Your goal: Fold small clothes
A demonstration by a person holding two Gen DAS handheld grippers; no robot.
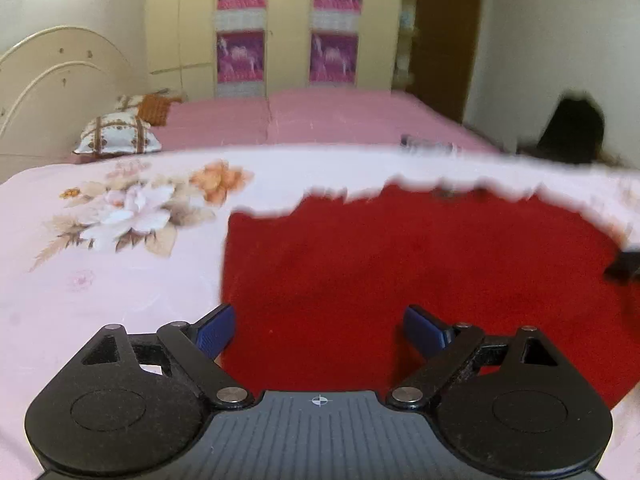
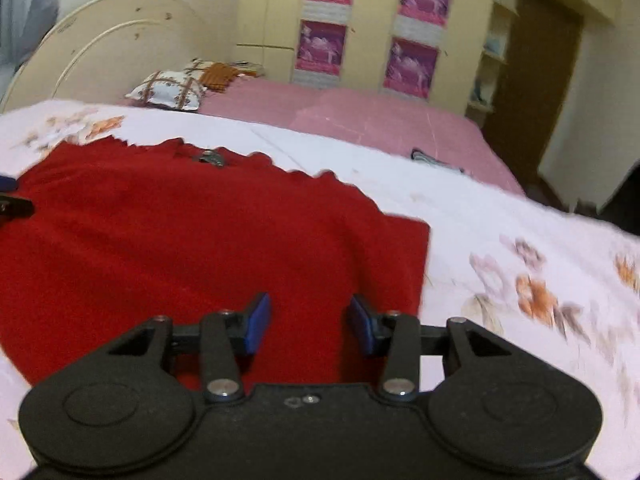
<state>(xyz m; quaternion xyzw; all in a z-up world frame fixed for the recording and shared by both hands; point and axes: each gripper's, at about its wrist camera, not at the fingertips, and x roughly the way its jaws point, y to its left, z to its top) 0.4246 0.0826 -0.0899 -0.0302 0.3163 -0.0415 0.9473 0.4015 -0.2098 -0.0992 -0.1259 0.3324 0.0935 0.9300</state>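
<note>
A red garment (image 1: 400,272) lies spread flat on a pale floral sheet (image 1: 100,280). My left gripper (image 1: 318,326) hovers over its near left corner, jaws wide apart with nothing between the blue pads. In the right wrist view the same red garment (image 2: 192,240) fills the middle, with a small label (image 2: 210,158) at its far edge. My right gripper (image 2: 310,322) sits over the near right part of the cloth, its jaws partly apart and nothing pinched between them. The tip of the other gripper (image 2: 12,200) shows at the left edge.
A pink bedspread (image 1: 320,120) stretches beyond the floral sheet, with patterned pillows (image 1: 116,136) by a cream headboard (image 1: 52,72). A cream wardrobe (image 2: 368,28) with pink posters stands behind. A small dark item (image 2: 432,158) lies on the pink spread. A dark shape (image 1: 572,128) sits at the far right.
</note>
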